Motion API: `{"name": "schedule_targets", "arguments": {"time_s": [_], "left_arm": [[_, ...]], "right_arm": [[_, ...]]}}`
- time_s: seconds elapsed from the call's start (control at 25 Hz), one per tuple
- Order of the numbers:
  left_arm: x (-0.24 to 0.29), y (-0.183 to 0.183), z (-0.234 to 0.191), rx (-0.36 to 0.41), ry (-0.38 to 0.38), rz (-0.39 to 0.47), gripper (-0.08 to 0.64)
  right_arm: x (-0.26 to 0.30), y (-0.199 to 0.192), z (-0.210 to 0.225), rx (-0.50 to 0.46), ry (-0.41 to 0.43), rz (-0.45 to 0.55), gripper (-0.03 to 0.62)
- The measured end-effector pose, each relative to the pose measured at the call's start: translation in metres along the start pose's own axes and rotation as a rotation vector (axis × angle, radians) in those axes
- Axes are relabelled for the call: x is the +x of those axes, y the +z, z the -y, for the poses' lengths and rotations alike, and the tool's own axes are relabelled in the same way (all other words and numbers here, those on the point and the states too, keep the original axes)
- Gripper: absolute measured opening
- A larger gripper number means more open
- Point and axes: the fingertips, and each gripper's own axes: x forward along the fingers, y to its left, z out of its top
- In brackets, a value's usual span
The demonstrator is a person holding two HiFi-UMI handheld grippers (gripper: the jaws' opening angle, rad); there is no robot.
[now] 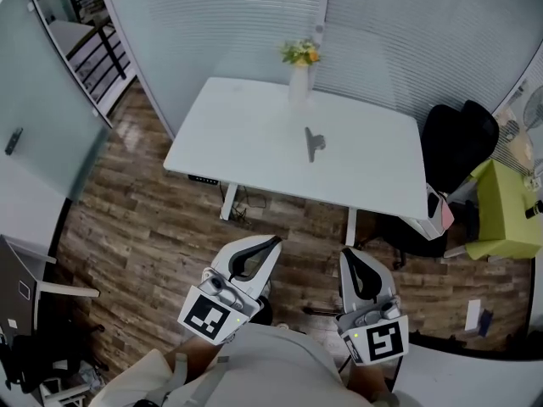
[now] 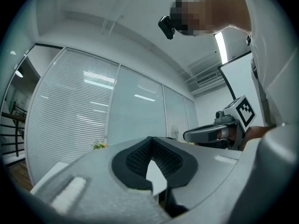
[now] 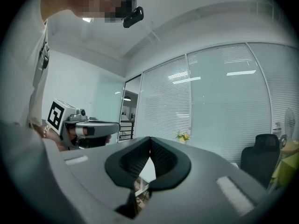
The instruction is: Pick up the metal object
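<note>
From the head view, the metal object [image 1: 314, 143] is lying mid-table [image 1: 237, 134], its long axis pointing away, ahead of and between the left gripper [image 1: 270, 242] and the right gripper [image 1: 349, 254]. In the left gripper view, the jaws are meeting, empty. In the right gripper view, they are likewise closing on nothing.

The left tongs [image 1: 270, 244] and right tongs [image 1: 350, 257] point forward side by side, roughly level, jaws closed, empty.
</note>
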Motion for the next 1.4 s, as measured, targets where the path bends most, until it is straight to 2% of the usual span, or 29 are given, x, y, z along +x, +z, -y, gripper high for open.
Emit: {"name": "schedule_targets", "arguments": {"time_s": [0.28,0.56,1.04,1.4], "left_arm": [[0.020,-0.005,-0.075,-0.007,0.015,-0.003,0.002],[0.039,-0.016,-0.127,-0.016,0.001,-0.012,0.002],[0.080,-0.036,-0.167,-0.045,-0.041,-0.035,0.002],[0.138,-0.046,-0.186,-0.038,-0.044,-0.047,0.002]], "right_arm": [[0.074,0.000,0.006,0.008,-0.002,-0.011,0.005],[0.129,-0.003,0.014,0.006,-0.014,-0.018,0.005],[0.174,-0.018,0.049,0.028,-0.068,-0.048,0.005],[0.208,-0.027,0.102,0.032,-0.067,-0.049,0.005]]}}
